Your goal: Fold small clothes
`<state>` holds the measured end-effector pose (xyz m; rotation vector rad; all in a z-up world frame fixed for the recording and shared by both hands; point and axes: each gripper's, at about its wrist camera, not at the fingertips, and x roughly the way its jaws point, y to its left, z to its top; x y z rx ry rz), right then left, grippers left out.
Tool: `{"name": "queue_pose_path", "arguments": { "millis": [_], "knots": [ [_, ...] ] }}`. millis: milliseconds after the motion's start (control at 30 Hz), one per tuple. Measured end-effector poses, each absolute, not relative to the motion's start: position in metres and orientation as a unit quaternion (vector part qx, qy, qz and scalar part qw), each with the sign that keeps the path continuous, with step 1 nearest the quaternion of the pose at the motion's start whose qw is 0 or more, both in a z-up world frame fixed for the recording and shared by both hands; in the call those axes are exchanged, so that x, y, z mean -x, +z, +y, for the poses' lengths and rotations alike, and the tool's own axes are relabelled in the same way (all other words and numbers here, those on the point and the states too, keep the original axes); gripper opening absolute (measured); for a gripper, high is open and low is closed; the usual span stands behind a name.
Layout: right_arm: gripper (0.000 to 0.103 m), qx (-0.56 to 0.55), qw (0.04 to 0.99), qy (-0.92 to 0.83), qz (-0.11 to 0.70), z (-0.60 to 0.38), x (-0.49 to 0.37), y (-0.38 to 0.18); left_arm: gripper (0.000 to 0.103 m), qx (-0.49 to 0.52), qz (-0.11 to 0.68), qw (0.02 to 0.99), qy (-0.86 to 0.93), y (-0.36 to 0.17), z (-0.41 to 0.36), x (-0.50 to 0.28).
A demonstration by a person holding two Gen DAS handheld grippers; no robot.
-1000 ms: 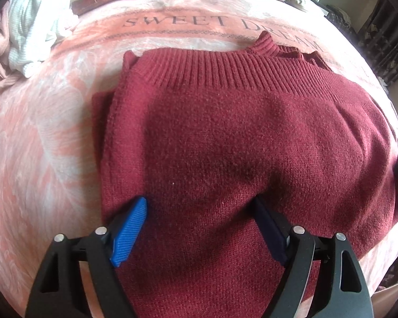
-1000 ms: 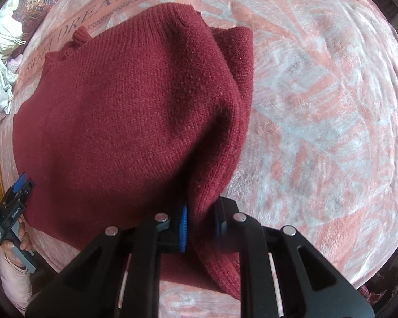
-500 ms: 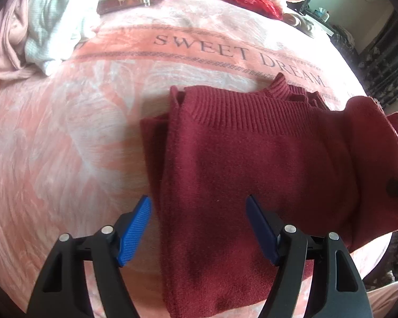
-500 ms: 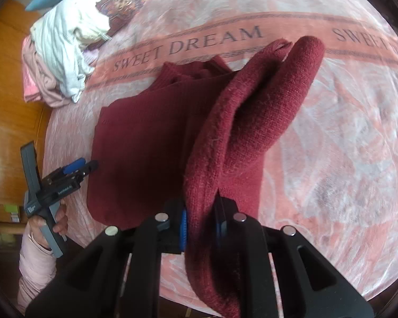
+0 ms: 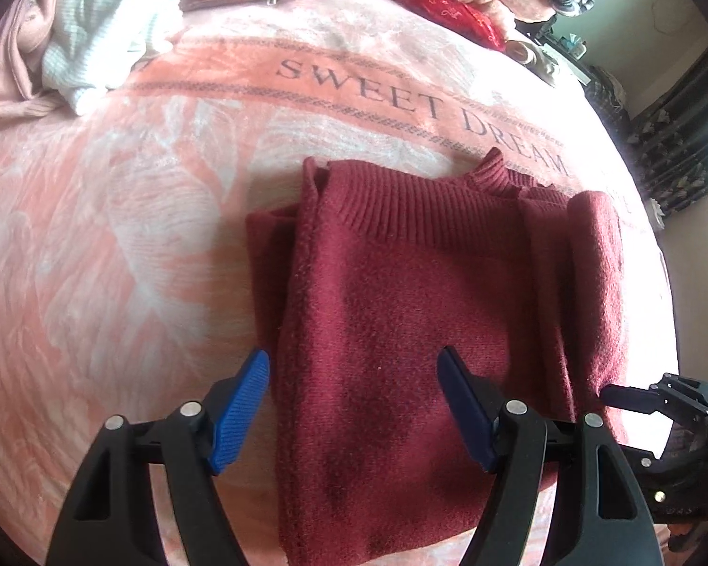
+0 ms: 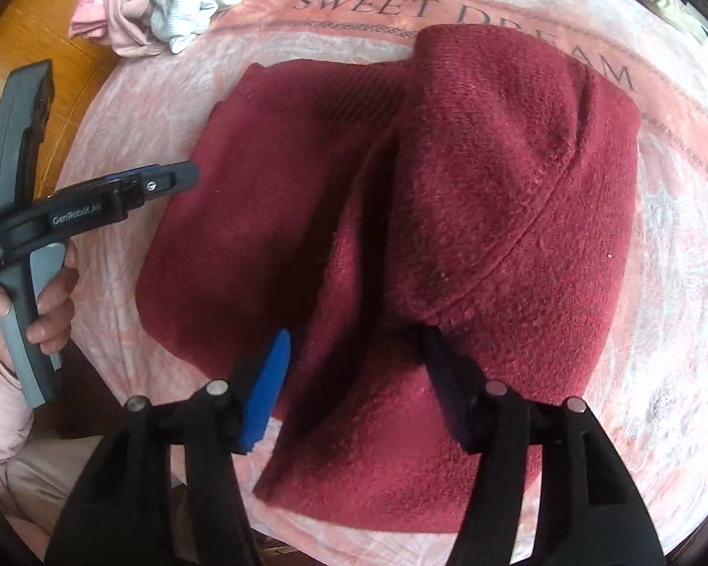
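A dark red knit sweater (image 5: 415,311) lies folded on the pink "SWEET DREAM" blanket (image 5: 118,217); its ribbed hem faces the far side. Its right part is doubled over onto the rest, forming a thick raised fold (image 6: 509,179). My left gripper (image 5: 354,401) is open, jaws wide apart, over the sweater's near left edge, holding nothing. My right gripper (image 6: 354,377) is open too, jaws spread around the near end of the folded-over part, no longer pinching it. The left gripper also shows in the right wrist view (image 6: 118,193), held in a hand at the left.
A heap of white and pink clothes (image 5: 71,37) lies at the blanket's far left corner. Red fabric (image 5: 448,14) and more bedding sit along the far edge. A wooden floor (image 6: 37,33) shows beyond the bed's left side.
My right gripper carried the sweater's right side up and over to the left, then opened and let it go. My left gripper pulled back from the sweater, staying open.
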<state>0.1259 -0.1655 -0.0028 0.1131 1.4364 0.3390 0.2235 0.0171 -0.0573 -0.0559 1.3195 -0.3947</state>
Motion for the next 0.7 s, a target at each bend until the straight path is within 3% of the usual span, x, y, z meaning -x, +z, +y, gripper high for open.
{"name": "queue_pose_path", "arguments": {
  "millis": [100,300,400,533,600,667,700],
  "knots": [
    [0.060,-0.084,0.743,0.157,0.646,-0.179,-0.110,0.014,0.073,0.035,0.610,0.764,-0.206,-0.051,0.001,-0.222],
    [0.077,-0.055,0.759,0.152,0.630,-0.183,-0.065,0.025,0.075,0.055,0.621,0.741,-0.249,-0.036,-0.046,-0.219],
    [0.084,-0.005,0.775,0.143,0.616,-0.179,-0.044,0.027,0.083,0.058,0.632,0.728,-0.261,-0.034,-0.077,-0.224],
    [0.083,0.040,0.777,0.131,0.614,-0.181,-0.041,0.016,0.083,0.026,0.647,0.719,-0.251,-0.045,-0.113,-0.229],
    [0.079,0.026,0.768,0.133,0.626,-0.187,-0.041,0.005,0.083,0.017,0.649,0.722,-0.238,-0.052,-0.118,-0.228],
    [0.068,0.008,0.761,0.137,0.634,-0.196,-0.043,-0.002,0.083,0.001,0.652,0.722,-0.233,-0.059,-0.121,-0.224],
    [0.068,-0.005,0.758,0.140,0.637,-0.202,-0.043,-0.005,0.083,-0.009,0.651,0.724,-0.229,-0.061,-0.120,-0.221]
  ]
}}
